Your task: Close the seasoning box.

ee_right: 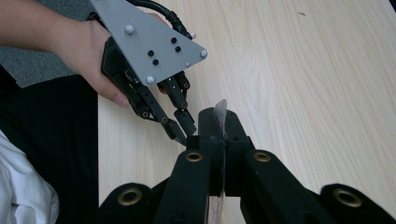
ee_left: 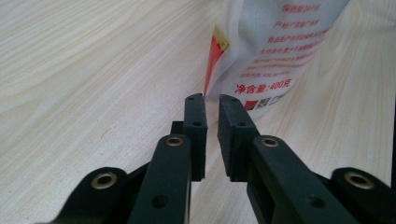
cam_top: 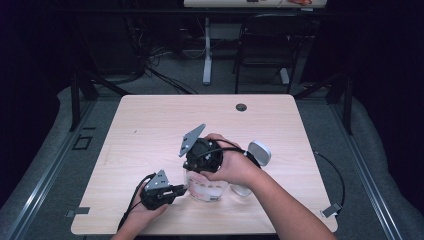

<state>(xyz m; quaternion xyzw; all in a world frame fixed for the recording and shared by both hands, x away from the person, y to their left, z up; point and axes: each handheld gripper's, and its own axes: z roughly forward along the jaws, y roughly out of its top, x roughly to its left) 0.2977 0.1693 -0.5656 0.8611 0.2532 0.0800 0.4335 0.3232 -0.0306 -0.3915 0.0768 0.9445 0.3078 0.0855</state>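
Note:
A white pouch [cam_top: 206, 190] printed with red text stands near the table's front edge. My right gripper [cam_top: 200, 172] comes down on it from above and is shut on its thin top edge [ee_right: 221, 108], which sticks up between the pads. My left gripper [cam_top: 180, 190] lies low on the table just left of the pouch. In the left gripper view its jaws [ee_left: 212, 105] stand a narrow gap apart with nothing between them. The pouch's red and yellow side seam [ee_left: 215, 51] is just past the tips. In the right gripper view the left gripper [ee_right: 184, 129] points at the held edge.
A white rounded object [cam_top: 260, 152] lies right of the pouch, behind the person's right hand. A cable grommet [cam_top: 241, 107] sits near the table's far edge. Bare wood spreads across the left and far parts of the table [cam_top: 150, 125]. A chair [cam_top: 265, 45] stands beyond.

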